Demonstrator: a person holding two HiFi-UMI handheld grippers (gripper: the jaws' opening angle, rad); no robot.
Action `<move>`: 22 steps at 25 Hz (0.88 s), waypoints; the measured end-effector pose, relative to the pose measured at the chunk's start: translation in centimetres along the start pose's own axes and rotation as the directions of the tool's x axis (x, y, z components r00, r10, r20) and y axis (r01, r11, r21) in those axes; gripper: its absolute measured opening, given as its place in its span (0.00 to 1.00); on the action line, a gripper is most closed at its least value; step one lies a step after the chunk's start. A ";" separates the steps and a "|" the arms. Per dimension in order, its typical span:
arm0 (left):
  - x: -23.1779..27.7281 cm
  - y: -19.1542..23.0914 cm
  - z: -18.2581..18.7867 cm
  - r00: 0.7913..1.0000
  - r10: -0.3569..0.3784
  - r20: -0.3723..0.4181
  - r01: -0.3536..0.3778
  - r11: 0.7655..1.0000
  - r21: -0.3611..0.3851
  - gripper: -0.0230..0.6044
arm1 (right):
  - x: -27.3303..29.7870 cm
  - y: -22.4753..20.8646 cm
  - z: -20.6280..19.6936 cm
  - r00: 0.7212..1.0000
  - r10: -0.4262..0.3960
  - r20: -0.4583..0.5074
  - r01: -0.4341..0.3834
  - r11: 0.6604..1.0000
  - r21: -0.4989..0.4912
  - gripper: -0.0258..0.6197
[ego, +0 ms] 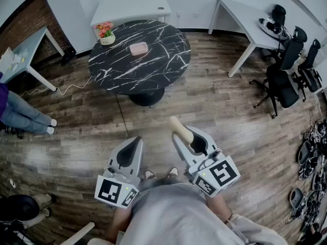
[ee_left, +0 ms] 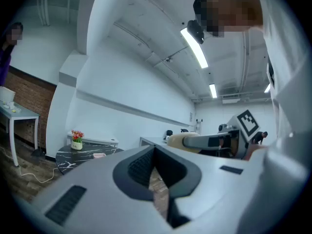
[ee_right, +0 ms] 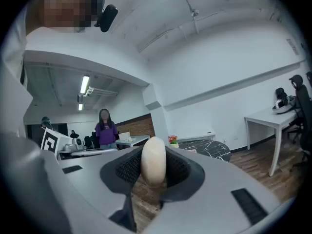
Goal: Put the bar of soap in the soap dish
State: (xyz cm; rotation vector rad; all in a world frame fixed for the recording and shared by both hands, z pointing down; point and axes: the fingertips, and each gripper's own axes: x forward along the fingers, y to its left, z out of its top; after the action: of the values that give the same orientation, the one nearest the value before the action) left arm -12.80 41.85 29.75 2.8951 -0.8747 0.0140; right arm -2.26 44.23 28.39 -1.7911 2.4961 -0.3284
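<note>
A cream bar of soap [ego: 180, 127] sticks out forward from between the jaws of my right gripper [ego: 188, 137], which is shut on it. In the right gripper view the soap [ee_right: 153, 161] stands on edge between the black pads. A pink soap dish [ego: 138, 48] lies near the middle of the round black marble table [ego: 122, 70], well ahead of both grippers. The dish [ee_left: 99, 155] shows small and far off in the left gripper view. My left gripper [ego: 137, 141] hangs level beside the right one, jaws together with nothing in them.
A small pot of flowers [ego: 106, 33] stands on the table's far left. White desks [ego: 245, 19] line the back wall and black office chairs [ego: 288, 70] stand at the right. A person's legs [ego: 23, 116] are at the left. A white cable [ego: 66, 88] trails over the wood floor.
</note>
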 end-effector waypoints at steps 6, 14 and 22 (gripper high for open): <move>-0.2 -0.1 -0.1 1.000 -0.006 -0.002 0.006 1.000 -0.008 0.04 | -0.3 0.3 -0.3 1.000 -0.009 -0.009 0.009 1.000 -0.001 0.22; -0.3 -0.6 -0.4 1.000 -0.001 -0.002 0.001 1.000 -0.019 0.04 | -1.6 0.1 -0.5 1.000 -0.009 -0.008 0.010 1.000 0.030 0.22; 0.4 -1.2 -0.3 1.000 0.030 0.004 -0.030 0.999 -0.023 0.04 | -3.6 -1.0 0.4 1.000 0.024 0.020 -0.024 1.000 0.002 0.22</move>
State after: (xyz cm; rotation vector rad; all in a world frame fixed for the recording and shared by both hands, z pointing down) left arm -11.80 42.66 29.91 2.8618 -0.9134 0.0009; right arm -0.11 47.24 27.90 -1.7541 2.5008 -0.3104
